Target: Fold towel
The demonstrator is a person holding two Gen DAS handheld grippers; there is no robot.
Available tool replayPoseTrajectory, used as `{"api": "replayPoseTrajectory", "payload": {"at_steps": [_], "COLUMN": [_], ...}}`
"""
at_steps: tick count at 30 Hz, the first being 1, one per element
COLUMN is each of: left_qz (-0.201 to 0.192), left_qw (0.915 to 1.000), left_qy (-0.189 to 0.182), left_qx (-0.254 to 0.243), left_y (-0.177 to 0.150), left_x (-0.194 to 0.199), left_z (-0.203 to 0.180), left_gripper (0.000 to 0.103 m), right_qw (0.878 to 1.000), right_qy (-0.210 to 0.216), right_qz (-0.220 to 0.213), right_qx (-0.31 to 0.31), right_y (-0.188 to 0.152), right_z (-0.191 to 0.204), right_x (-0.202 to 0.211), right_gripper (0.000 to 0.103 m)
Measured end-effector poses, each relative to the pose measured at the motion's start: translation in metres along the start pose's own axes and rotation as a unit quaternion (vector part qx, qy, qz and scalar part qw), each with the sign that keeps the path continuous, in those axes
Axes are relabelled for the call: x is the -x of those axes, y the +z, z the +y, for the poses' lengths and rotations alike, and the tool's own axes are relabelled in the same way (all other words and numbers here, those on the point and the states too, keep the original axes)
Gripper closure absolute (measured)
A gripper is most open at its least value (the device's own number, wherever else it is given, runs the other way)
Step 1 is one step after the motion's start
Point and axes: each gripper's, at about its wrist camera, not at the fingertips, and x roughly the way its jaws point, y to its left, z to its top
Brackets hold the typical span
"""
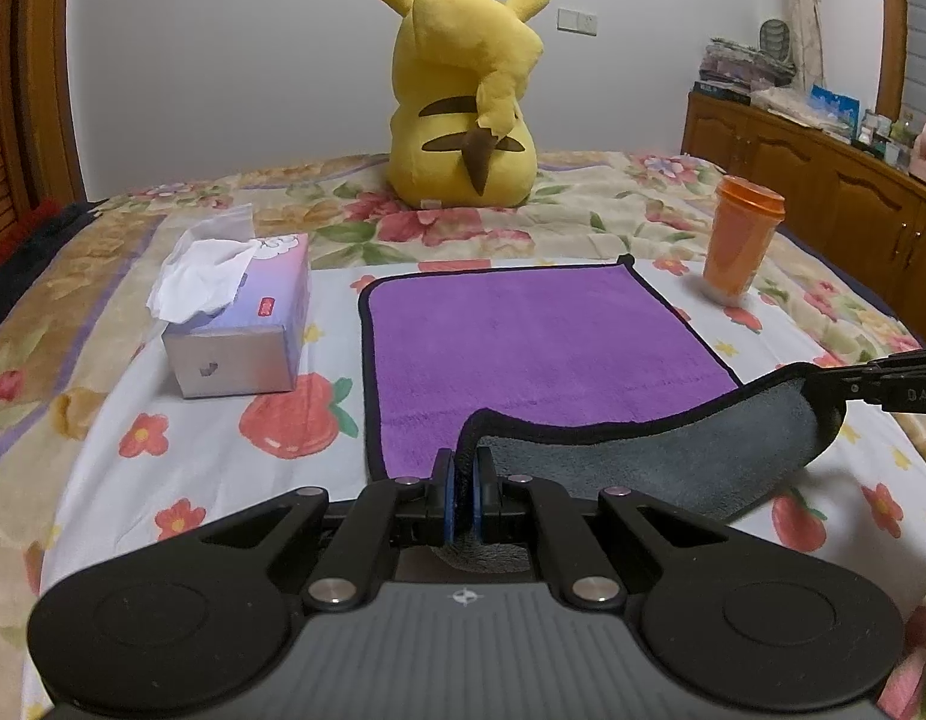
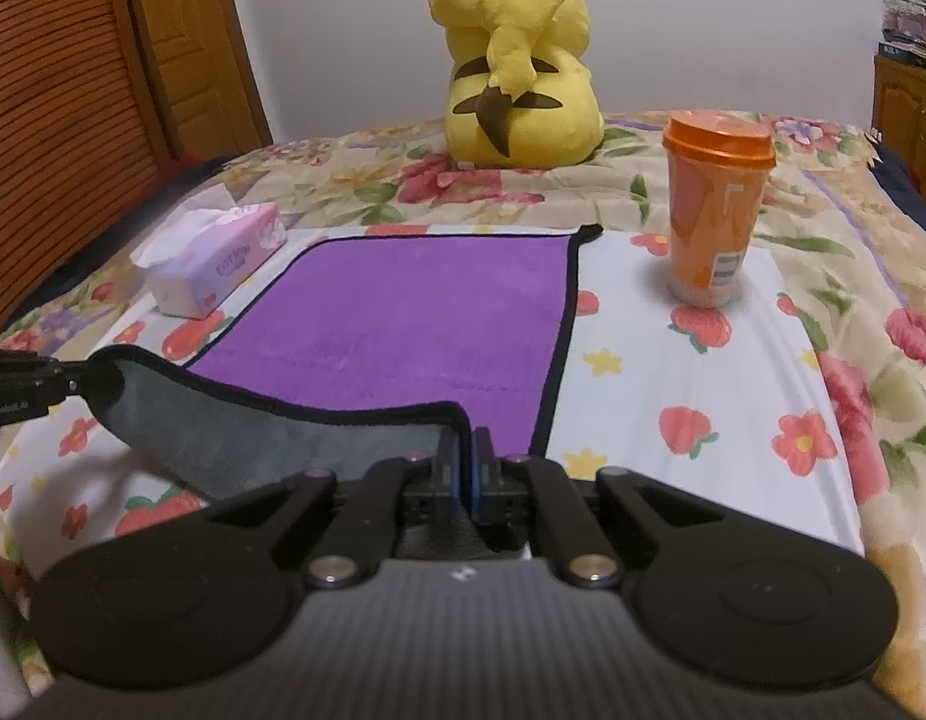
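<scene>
A purple towel (image 1: 523, 348) with black trim and a grey underside lies on the flowered bedspread; it also shows in the right wrist view (image 2: 403, 324). Its near edge is lifted and turned up, showing the grey side (image 1: 673, 468). My left gripper (image 1: 464, 474) is shut on the near left corner. My right gripper (image 2: 466, 456) is shut on the near right corner. The right gripper also shows at the right edge of the left wrist view (image 1: 871, 384), and the left gripper at the left edge of the right wrist view (image 2: 37, 384).
A tissue box (image 1: 235, 324) stands left of the towel. An orange lidded cup (image 1: 739, 246) stands to its right. A yellow plush toy (image 1: 463, 96) sits behind. A wooden cabinet (image 1: 823, 192) runs along the right.
</scene>
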Motion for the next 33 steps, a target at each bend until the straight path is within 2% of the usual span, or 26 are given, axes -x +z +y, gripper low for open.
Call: {"api": "replayPoseTrajectory", "payload": {"at_steps": [11,19,33], "left_qz": [-0.004,-0.026,-0.037], "left_qw": [0.9999,0.9991,0.9989], "left_qy": [-0.005,-0.024,-0.022], "left_qx": [0.01,0.025,0.016], "left_y": [0.006,0.018,0.028], "left_x": [-0.006,-0.002,-0.006], "left_z": [0.003,0.003,0.006], "left_gripper": [0.095,0.095,0.095], "right_qw": [1.0,1.0,0.999], "right_qy": [0.002,0.009,0.01], "right_qz": [-0.004,-0.023,-0.045], "right_qx": [0.01,0.016,0.023], "right_y": [0.004,0.011,0.019], "right_z": [0.0,0.004,0.001], "right_x": [-0.005,0.003,0.004], "right_gripper": [0.099,0.099,0.099]}}
